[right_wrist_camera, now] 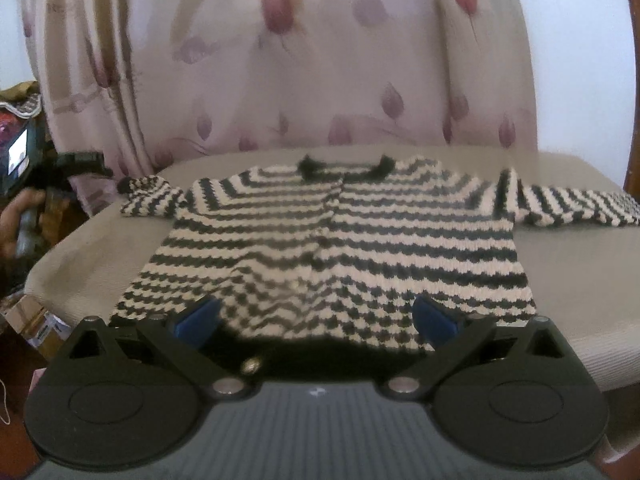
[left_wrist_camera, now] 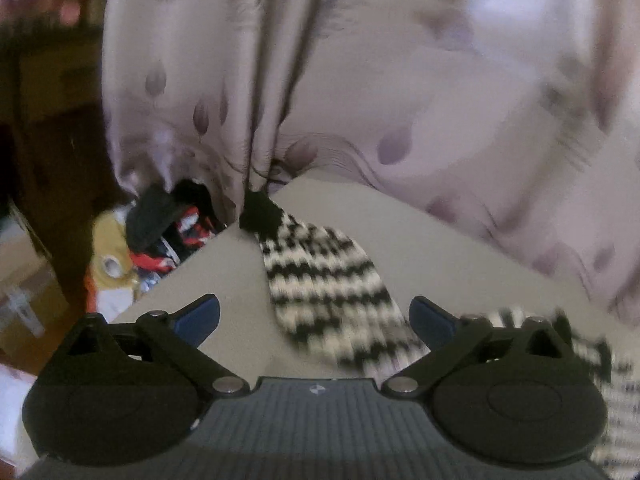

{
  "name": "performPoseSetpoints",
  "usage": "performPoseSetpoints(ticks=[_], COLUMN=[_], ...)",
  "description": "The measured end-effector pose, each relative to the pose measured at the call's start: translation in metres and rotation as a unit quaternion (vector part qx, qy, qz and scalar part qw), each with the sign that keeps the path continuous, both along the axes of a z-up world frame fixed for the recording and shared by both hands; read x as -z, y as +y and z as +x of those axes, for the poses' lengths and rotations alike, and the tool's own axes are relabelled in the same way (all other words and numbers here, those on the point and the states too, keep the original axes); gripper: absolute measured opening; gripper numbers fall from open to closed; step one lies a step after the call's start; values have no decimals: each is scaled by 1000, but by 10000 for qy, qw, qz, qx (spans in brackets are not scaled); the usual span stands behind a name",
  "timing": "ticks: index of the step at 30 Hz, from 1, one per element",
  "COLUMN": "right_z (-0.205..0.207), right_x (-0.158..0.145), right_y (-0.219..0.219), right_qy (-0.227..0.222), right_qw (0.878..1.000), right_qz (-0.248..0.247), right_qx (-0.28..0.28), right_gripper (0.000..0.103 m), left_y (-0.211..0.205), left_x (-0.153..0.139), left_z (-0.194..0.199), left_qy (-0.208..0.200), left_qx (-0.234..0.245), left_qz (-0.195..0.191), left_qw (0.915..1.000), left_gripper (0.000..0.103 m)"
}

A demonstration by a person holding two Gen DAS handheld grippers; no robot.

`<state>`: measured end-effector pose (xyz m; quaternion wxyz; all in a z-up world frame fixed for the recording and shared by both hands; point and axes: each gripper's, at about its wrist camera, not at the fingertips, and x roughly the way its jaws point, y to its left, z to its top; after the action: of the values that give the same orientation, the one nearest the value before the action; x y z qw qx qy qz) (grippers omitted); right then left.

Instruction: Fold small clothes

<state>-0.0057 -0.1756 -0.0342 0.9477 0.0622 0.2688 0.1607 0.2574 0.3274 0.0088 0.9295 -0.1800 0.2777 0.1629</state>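
Striped cardigan (right_wrist_camera: 324, 240) spread flat, unfolded; left gripper (left_wrist_camera: 314, 316) wide open, empty, over near sleeve (left_wrist_camera: 320, 276); right gripper (right_wrist_camera: 316, 316) wide open, empty, at cardigan hem; likely next: pinch sleeve, fold inward

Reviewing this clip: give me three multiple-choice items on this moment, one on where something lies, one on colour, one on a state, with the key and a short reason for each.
1. Where does the sweater lie?
A. spread flat on the grey table
B. hanging on the curtain
C. in a box on the floor

2. What colours are its stripes?
A. red and yellow
B. black and white
C. blue and green

3. How do the jaws of the right hand-held gripper stand?
A. shut on a sleeve
B. shut on the collar
C. open, gripping nothing

Key: 1 A, the body and both sleeves lie spread on the tabletop; 2 B, dark and pale bands alternate across it; 3 C, the blue fingers stand wide apart above the hem.
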Motion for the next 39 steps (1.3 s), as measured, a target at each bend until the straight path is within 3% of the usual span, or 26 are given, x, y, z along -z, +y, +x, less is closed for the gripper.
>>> performPoseSetpoints(ticks=[7,10,15,16,17,18,19,24,29,35,39], right_z=[29,35,38,39,40,42,43,42,37,27,23], right_x=[19,24,25,25,26,27,28,28,25,22,19], right_y=[5,9,16,18,19,20,21,18,14,10,3], right_qy=[501,601,630,640,668,705,742,711,622,459,388], right_qw=[9986,9980,9974,9972,9970,9967,9964,9969,9979,9988,9991], right_qz=[-161,-207,-341,-375,-397,-405,-404,-327,-193,-77,35], right_qx=[89,54,-28,-47,-65,-76,-79,-59,-53,-148,-139], right_gripper=[103,103,103,103,103,103,103,103,103,103,103], left_y=[43,47,64,66,67,70,72,69,62,76,93], left_x=[17,31,51,52,50,49,48,7,-32,-32,-12], left_z=[90,116,142,143,143,145,145,89,2,-85,-128], left_qy=[506,775,771,655,552,548,603,-87,-466,-150,154], left_qx=[171,24,-395,-484,-549,-557,-608,-817,-464,-516,-662], left_qz=[-582,-617,-1221,-1240,-1211,-1238,-1323,-1125,-1025,-908,-1275], left_qw=[9969,9951,9887,9889,9896,9892,9875,9902,9926,9944,9895], left_gripper=[91,88,89,82,44,16,6,6,6,6,6])
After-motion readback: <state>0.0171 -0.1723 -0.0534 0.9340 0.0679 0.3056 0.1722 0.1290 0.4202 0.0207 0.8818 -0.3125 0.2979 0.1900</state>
